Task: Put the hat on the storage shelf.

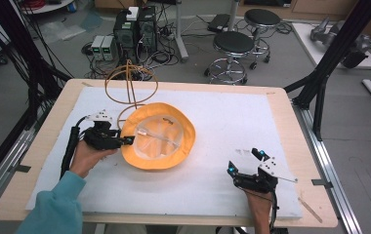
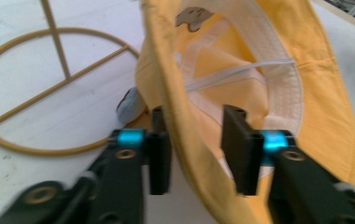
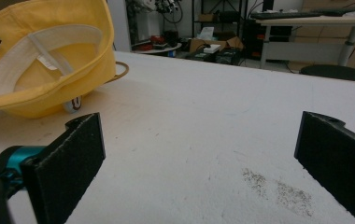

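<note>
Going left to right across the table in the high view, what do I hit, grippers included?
Left gripper at the hat's brim → yellow hat, lying inside up → right gripper, apart from the hat on the white mat. The gold wire stand sits behind the hat, so it is left out.

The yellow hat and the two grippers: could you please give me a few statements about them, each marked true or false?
1. The yellow hat lies upside down, inside facing up. True.
2. The left gripper has the hat's brim between its jaws. True.
3. The right gripper is shut on the hat. False: it is open, on the white mat, away from the hat.
4. The gold wire stand sits on top of the hat. False: it stands behind the hat.
</note>
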Tool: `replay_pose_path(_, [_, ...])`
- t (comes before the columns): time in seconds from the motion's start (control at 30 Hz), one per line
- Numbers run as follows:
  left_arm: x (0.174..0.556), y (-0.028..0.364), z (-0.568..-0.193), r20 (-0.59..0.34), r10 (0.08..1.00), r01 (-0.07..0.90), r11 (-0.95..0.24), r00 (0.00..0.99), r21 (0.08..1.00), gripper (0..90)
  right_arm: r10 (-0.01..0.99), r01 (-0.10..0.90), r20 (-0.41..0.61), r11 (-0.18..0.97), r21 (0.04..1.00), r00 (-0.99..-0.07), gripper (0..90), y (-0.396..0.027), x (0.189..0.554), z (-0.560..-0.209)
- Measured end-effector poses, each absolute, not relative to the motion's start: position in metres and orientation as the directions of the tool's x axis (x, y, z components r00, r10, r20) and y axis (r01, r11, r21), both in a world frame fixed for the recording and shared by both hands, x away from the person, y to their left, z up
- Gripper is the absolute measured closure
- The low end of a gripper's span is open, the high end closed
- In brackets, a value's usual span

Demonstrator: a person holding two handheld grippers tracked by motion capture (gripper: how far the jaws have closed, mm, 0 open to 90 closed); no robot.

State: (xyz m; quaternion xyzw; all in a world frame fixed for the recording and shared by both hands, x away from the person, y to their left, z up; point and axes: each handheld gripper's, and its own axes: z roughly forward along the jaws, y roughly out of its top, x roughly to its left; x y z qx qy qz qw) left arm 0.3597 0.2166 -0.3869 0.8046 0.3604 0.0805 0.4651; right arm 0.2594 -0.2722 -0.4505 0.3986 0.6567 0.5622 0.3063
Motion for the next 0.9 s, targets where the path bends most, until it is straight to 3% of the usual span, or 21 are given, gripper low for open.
replay_pose_path(0.2, [0.355, 0.215, -0.385, -0.200, 0.644, 0.494, -0.315, 0.738, 0.810, 82.9, 0.867, 0.178, 0.045, 0.051, 0.983, -0.496, 0.6, -0.272, 0.259, -0.450])
replay_pose_path(0.3, [0.353, 0.215, -0.383, -0.201, 0.643, 0.491, -0.310, 0.739, 0.814, 85.3, 0.867, 0.178, 0.045, 0.051, 0.983, -0.496, 0.6, -0.272, 0.259, -0.450])
replay_pose_path(0.9, [0.336, 0.241, -0.354, -0.174, 0.658, 0.445, -0.270, 0.733, 0.854, 85.8, 0.869, 0.174, 0.037, 0.057, 0.983, -0.493, 0.6, -0.272, 0.259, -0.451])
